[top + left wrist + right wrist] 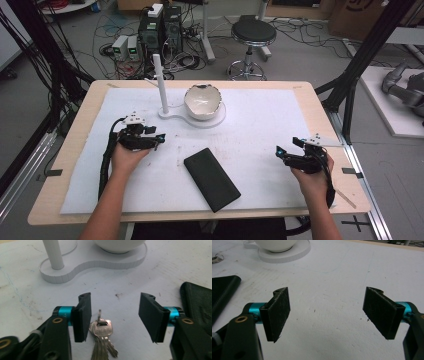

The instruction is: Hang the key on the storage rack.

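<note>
A bunch of silver keys point(101, 336) lies on the white mat between the jaws of my left gripper point(115, 317), close beside the left pad and not pinched. That gripper point(159, 139) stands open at the mat's left, pointing toward the white stand. My right gripper point(280, 151) rests at the right side of the table, pointing left. Its jaws point(327, 312) stand wide open over bare mat. A white bowl point(202, 101) sits on a white stand base point(216, 119) with an upright post point(161, 82).
A black flat case point(211, 179) lies at an angle at the front middle, its edge showing in the left gripper view point(197, 305) and the right gripper view point(222, 292). Beyond the table stand a stool point(253, 34), computer boxes and cables.
</note>
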